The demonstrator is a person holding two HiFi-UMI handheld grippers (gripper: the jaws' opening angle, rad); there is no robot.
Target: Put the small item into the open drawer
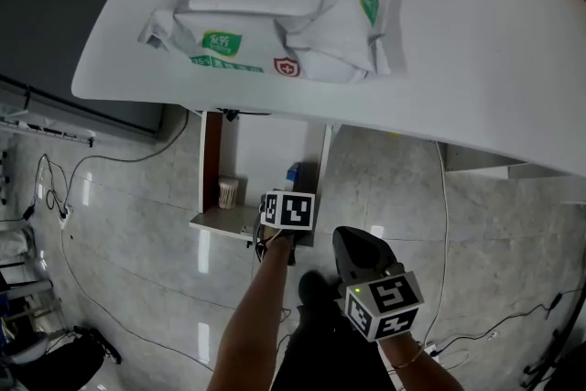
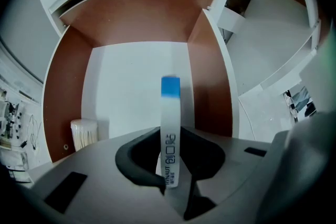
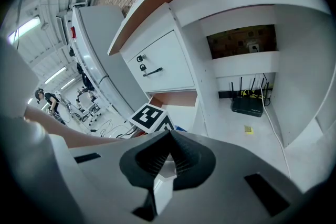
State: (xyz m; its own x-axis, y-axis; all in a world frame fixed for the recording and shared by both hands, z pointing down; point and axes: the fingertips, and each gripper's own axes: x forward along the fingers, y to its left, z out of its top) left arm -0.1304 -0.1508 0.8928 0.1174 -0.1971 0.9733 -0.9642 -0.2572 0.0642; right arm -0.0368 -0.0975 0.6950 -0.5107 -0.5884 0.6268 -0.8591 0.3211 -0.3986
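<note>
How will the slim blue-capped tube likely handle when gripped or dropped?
The blue-capped tube looks stiff: it stands straight from the left gripper. Slim and small, probably light. If round, it may roll on the drawer's smooth floor.

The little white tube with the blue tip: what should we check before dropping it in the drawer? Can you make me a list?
1. Left gripper pinches the white tube: ok.
2. Drawer is open: ok.
3. Tube points into the drawer: ok.
4. Bare drawer floor to land on, with the cotton swab pot apart in the left corner: ok.
5. Right gripper is empty, its fingers shut, away from the drawer: ok.
6. Tube is low enough for a soft drop: cannot tell.
</note>
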